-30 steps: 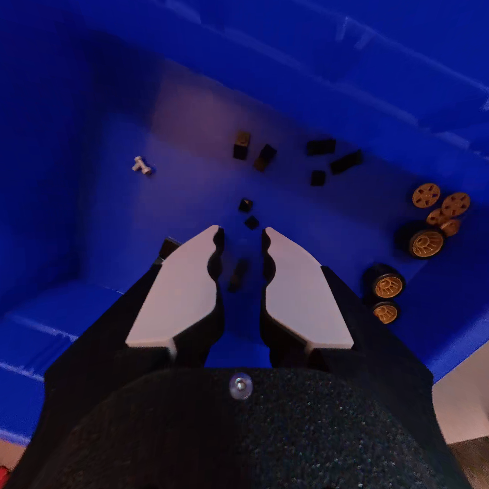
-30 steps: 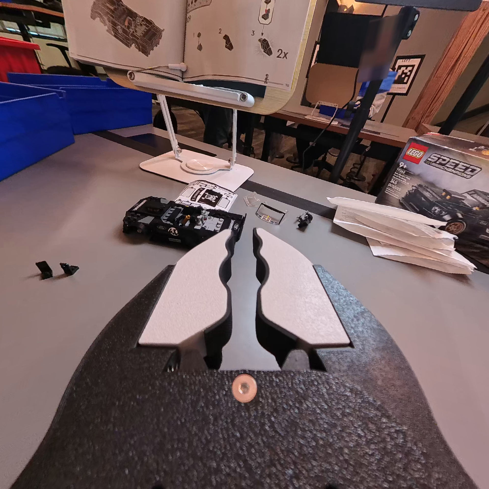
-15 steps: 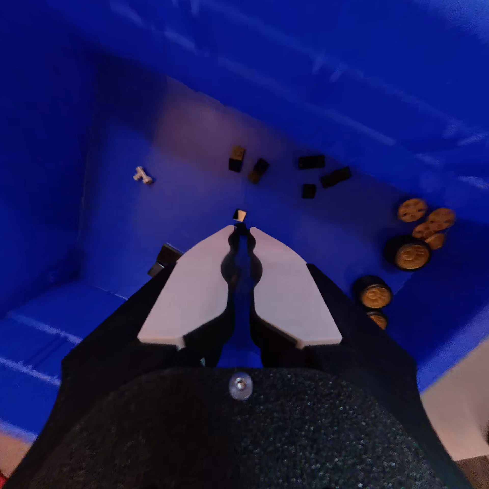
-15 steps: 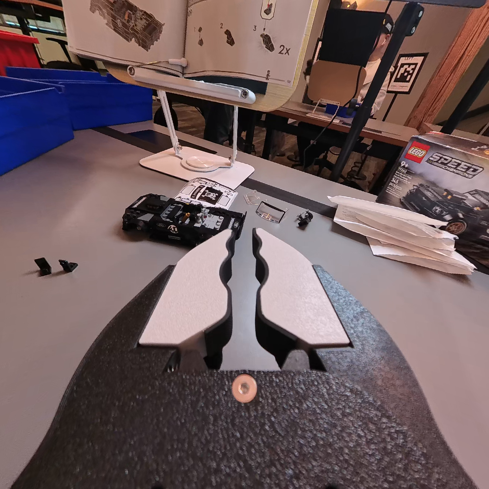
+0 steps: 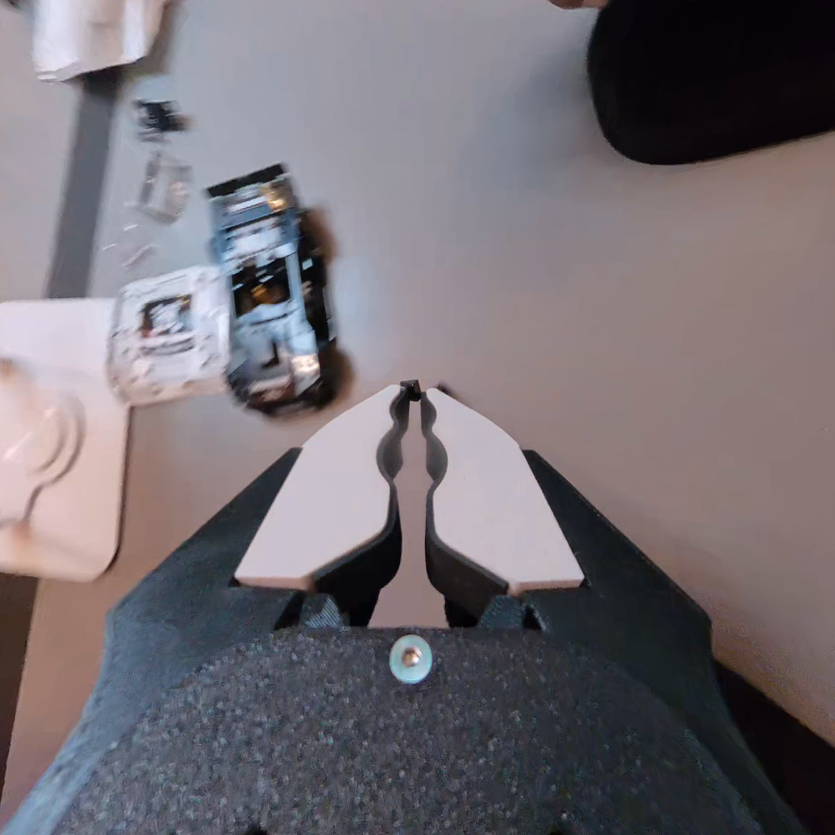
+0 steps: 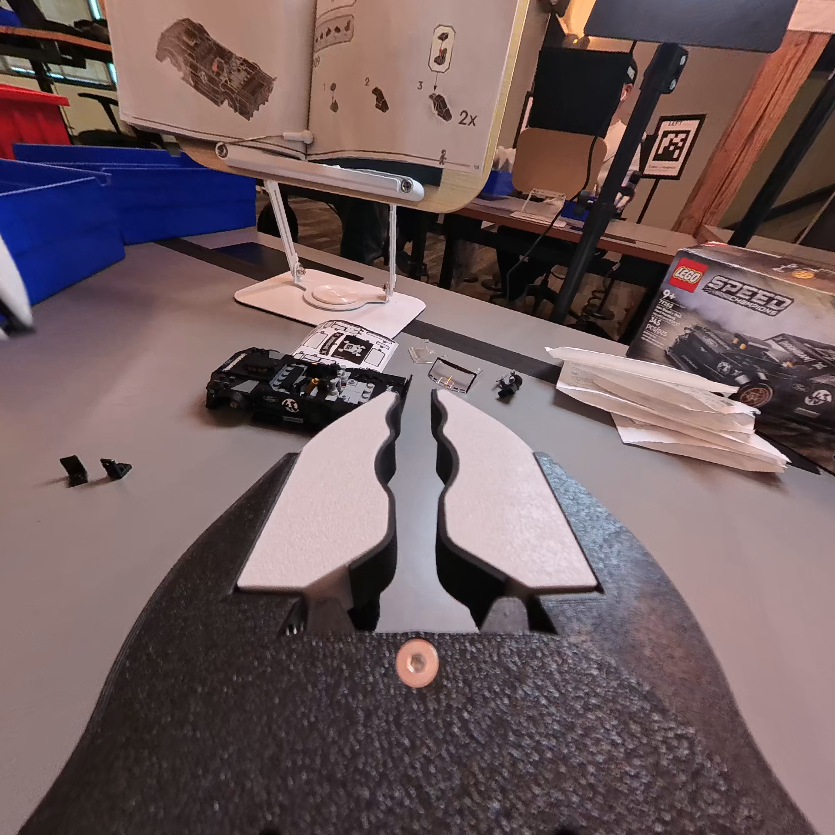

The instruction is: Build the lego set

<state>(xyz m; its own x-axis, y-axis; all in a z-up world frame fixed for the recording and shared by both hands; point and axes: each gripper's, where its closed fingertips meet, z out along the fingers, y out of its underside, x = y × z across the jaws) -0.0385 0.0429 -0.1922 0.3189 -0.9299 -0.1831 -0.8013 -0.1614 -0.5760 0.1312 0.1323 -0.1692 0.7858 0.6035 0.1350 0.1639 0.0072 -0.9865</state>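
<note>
Your left gripper [image 5: 412, 392] has left the blue bin it was reaching into a second ago and now hangs over the grey table [image 5: 519, 226], its fingers nearly together and pinching one small black piece [image 5: 410, 388] at the tips. Your right gripper [image 6: 415, 397] has hardly shifted; it sits low over the same table with a narrow gap between its fingers and nothing in them.

On the table you have one partly built black car [image 6: 298, 391], one sticker sheet [image 6: 345, 348] just behind it, two clear windscreen pieces [image 6: 445, 368], one small grey-and-black part [image 6: 508, 384], two loose black pieces [image 6: 95, 469] to the left, one stack of white paper bags [image 6: 655, 402] and one set box [image 6: 750, 334]. One white stand [image 6: 330, 296] holds the open instruction booklet [image 6: 316, 77]. Blue bins [image 6: 113, 199] line the left edge. Behind the table, the room holds desks, a chair and a wooden post.
</note>
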